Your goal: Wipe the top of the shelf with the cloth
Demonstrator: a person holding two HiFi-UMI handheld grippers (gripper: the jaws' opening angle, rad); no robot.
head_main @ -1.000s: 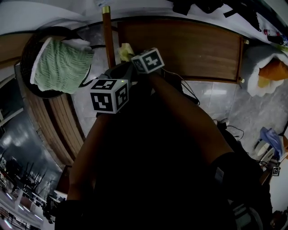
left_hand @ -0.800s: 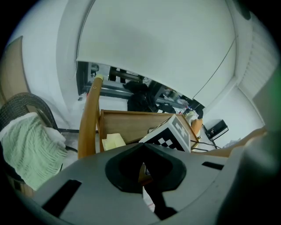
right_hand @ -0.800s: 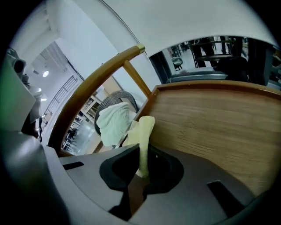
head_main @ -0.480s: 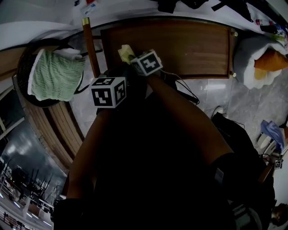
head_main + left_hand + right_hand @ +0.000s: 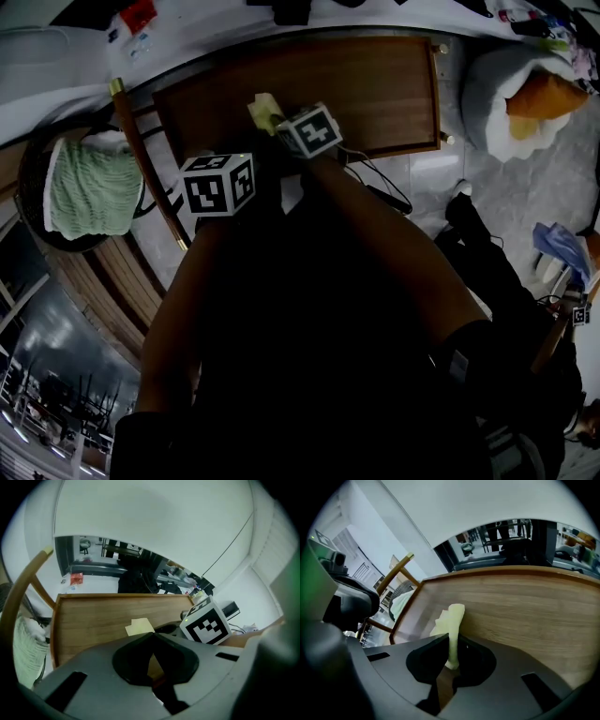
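Observation:
The wooden shelf top [image 5: 366, 89] fills the upper middle of the head view. My right gripper [image 5: 451, 643] is shut on a pale yellow cloth [image 5: 452, 618], which sticks up from between its jaws over the near left part of the shelf [image 5: 525, 606]. In the head view the cloth [image 5: 265, 112] shows just beyond the right marker cube [image 5: 309, 131]. My left gripper [image 5: 152, 637] is shut with nothing in it, just behind and left of the right one. It looks across the shelf [image 5: 93, 618] at the cloth [image 5: 139, 626]. Its cube [image 5: 217, 185] hangs near the shelf's front edge.
A dark basket with a green towel [image 5: 89, 187] stands left of the shelf. A slanted wooden rod [image 5: 145, 169] runs between them. Cables [image 5: 380, 187] lie on the tiled floor below the shelf. A white bundle with something orange [image 5: 520, 84] sits at the right.
Both grippers and the cloth have moved right along the shelf, away from its left end and the basket. The right gripper still holds the cloth.

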